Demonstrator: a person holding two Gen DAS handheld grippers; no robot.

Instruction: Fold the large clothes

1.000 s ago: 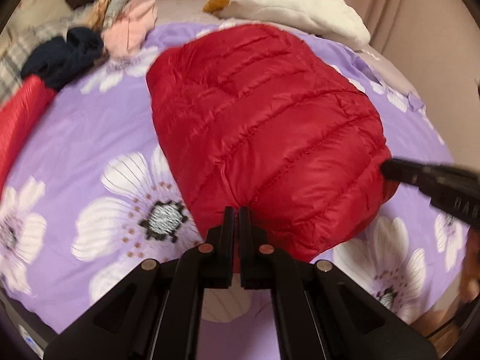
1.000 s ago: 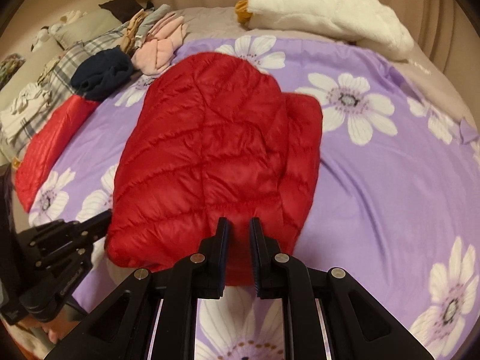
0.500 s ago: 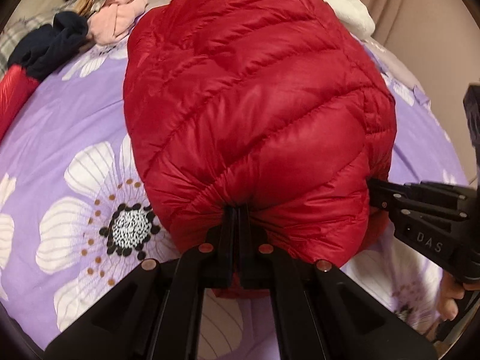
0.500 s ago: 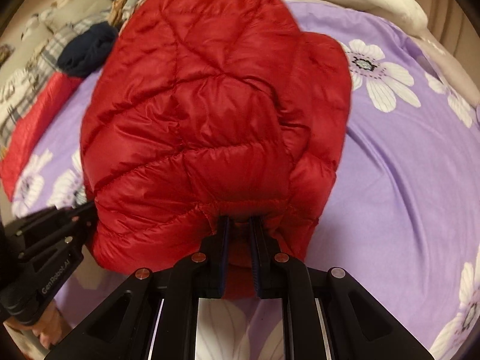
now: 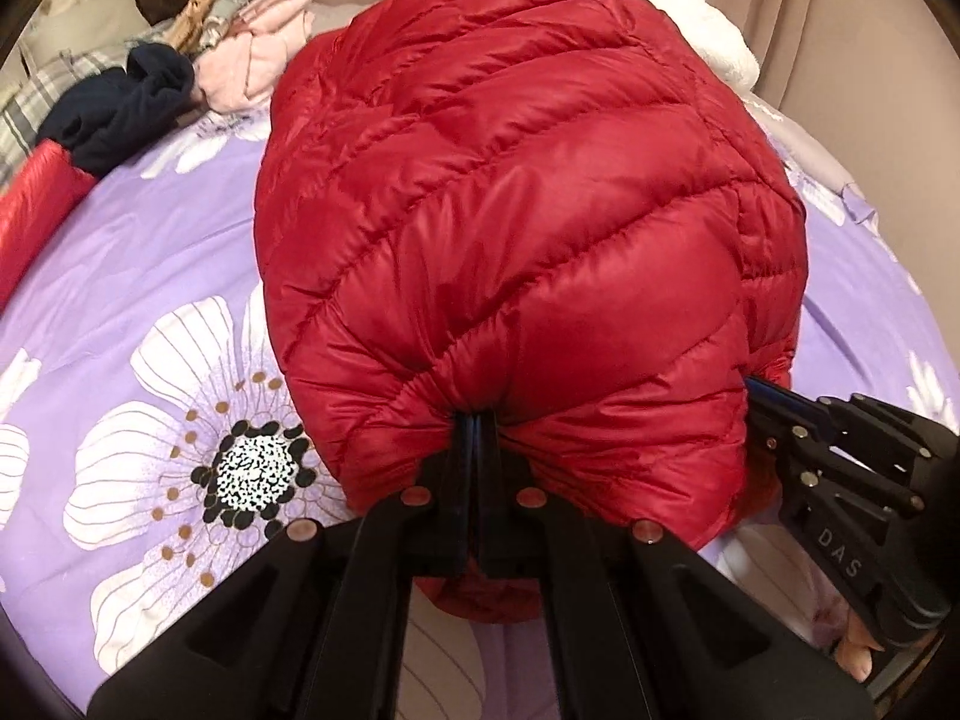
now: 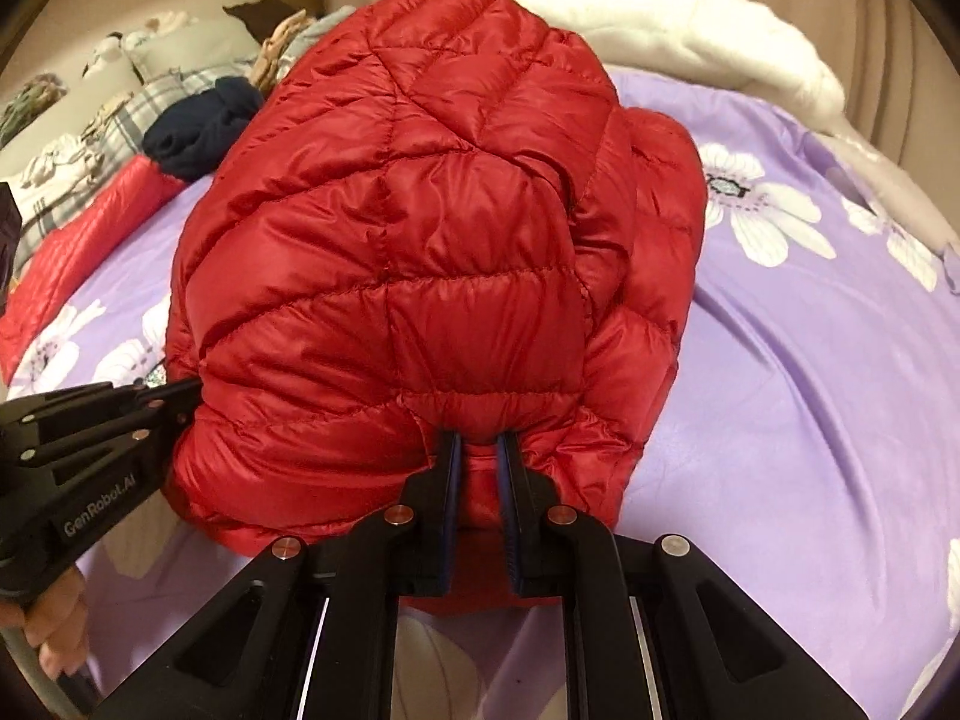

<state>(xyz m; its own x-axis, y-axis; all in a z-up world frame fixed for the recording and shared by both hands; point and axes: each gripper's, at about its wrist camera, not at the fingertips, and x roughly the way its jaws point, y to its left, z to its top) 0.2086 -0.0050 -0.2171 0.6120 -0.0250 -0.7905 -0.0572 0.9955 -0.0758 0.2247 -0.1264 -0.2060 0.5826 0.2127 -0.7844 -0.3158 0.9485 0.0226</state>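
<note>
Item: one glossy red quilted down jacket, lifted at its near hem above the purple flowered bedspread.

Left gripper: pinched tight on that hem. Right gripper: narrowly parted, clamping a thicker fold of hem.

Handling, judged: light, puffy, slippery shell; hold at stitched edges.

Beyond the jacket: one navy garment, one pink garment, one white plush toy.
</note>
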